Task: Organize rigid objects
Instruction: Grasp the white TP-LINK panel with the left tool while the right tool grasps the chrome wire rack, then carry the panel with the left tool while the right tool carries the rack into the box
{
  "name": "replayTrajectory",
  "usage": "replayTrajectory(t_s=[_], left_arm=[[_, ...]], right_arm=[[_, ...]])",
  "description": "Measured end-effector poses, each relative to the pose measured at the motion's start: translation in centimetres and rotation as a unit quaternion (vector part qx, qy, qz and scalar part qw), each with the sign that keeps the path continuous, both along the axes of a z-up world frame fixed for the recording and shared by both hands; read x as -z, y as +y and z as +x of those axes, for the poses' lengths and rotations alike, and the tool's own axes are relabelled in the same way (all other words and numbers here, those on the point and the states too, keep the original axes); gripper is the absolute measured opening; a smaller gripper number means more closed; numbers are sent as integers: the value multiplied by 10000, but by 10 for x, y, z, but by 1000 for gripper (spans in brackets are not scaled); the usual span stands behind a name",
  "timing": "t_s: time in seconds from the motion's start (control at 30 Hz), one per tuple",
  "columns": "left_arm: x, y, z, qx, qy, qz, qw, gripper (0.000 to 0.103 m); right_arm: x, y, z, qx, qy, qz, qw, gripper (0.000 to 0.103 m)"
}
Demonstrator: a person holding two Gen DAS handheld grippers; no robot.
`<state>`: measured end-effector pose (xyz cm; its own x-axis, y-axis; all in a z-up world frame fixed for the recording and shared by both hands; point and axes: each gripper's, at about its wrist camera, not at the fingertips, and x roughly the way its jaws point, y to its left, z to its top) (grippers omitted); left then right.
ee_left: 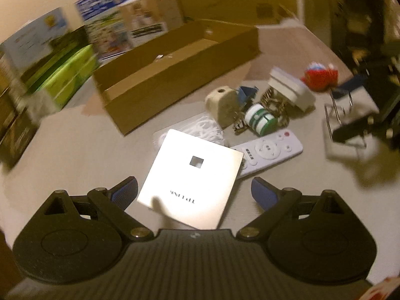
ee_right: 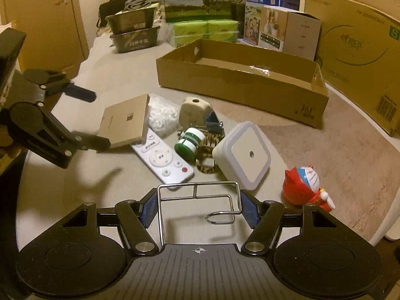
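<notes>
- Rigid objects lie in a loose cluster on the table (ee_right: 100, 57), in front of an open cardboard tray (ee_right: 240, 80).
- Left wrist view: the left gripper (ee_left: 195, 190) stands wide, pads touching nothing, above a flat square box (ee_left: 190, 177) that overlaps a white remote (ee_left: 270, 150). The right gripper appears only as a blurred dark shape at the right edge.
- Right wrist view: the right gripper (ee_right: 198, 208) is clamped on a wire rack (ee_right: 197, 195), blue pads pressing its two sides. Only this view shows a white square night light (ee_right: 243, 155) face-on, a red figurine (ee_right: 306, 185) sharply, and the left gripper's spread jaws from the side.
</notes>
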<state>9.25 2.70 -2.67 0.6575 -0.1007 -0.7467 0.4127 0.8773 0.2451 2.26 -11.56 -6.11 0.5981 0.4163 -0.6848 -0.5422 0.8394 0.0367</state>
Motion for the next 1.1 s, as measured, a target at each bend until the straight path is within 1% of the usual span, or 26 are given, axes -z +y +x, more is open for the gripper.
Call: replayTrajectory(t_s=[0.1, 0.27, 0.33, 0.4, 0.47, 0.5, 0.63, 0.73, 0.83, 0.93, 1.1], left_arm=[[6, -1, 10, 344, 94, 249, 9991, 96], [12, 3, 25, 792, 378, 372, 9955, 96], [16, 7, 31, 868, 471, 463, 9940, 96], [17, 10, 35, 903, 551, 442, 9934, 95], [19, 13, 39, 935, 664, 383, 9927, 86], [20, 13, 40, 937, 705, 372, 9924, 85], [18, 15, 41, 722, 763, 189, 9943, 85], [15, 18, 39, 366, 790, -20, 9962, 84], [9, 21, 34, -93, 735, -304, 9968, 84], [-1, 25, 28, -464, 634, -629, 9949, 84], [-22, 25, 29, -912, 491, -1003, 9896, 84]], right_arm=[[1, 2, 3, 4, 11, -28, 10000, 68], [3, 5, 6, 30, 21, -58, 10000, 68], [4, 5, 7, 42, 41, -66, 10000, 68], [4, 5, 8, 76, 42, -75, 9999, 68], [4, 6, 8, 89, 53, -78, 9999, 68], [4, 6, 9, 93, 53, -78, 9999, 68], [4, 4, 9, 138, 56, -54, 9999, 68], [3, 3, 8, 176, 45, -41, 9998, 68], [1, 1, 7, 245, 22, 23, 9997, 68], [-4, -3, 6, 323, -22, 97, 9994, 68], [-19, -11, 12, 438, -137, 293, 9985, 68]])
